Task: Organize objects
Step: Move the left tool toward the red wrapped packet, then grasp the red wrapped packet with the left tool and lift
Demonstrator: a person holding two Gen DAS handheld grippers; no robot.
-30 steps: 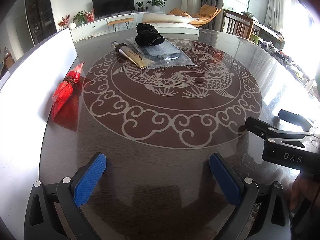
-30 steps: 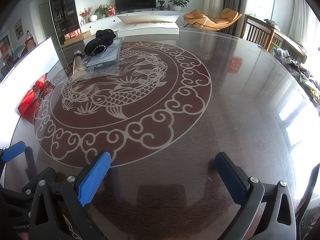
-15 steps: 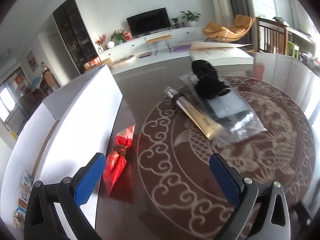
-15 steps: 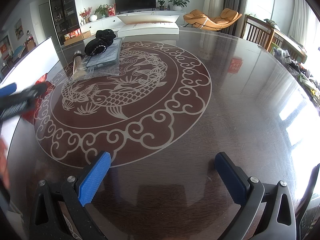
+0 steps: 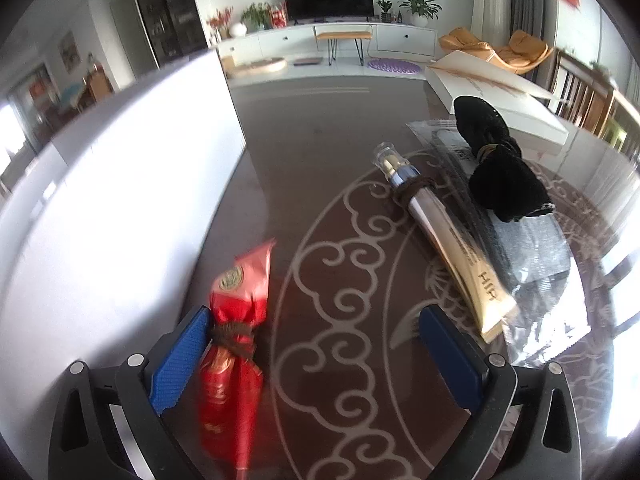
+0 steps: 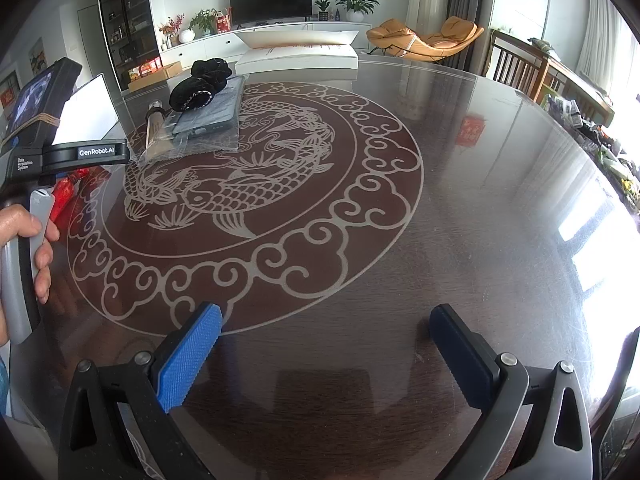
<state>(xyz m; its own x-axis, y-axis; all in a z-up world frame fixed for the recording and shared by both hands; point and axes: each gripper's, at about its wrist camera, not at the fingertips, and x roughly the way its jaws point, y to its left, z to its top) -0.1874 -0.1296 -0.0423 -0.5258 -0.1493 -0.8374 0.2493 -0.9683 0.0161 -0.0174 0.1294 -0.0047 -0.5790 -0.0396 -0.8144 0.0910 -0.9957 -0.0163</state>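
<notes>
Now the left gripper [image 5: 316,354] has its fingers wide open around the red packet [image 5: 234,356] on the worktop [image 6: 460,208]. The right gripper [image 6: 324,354] is open too, holding nothing.

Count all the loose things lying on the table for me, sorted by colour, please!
Red: 1, the red packet
Gold: 1, the gold tube
Black: 1, the black fabric bundle
Clear: 1, the clear bag with something grey inside
White: 1, the white box
Total: 5

Black left gripper [image 5: 312,354], blue ribbed pads [image 5: 178,362], apparently silver screws.
</notes>
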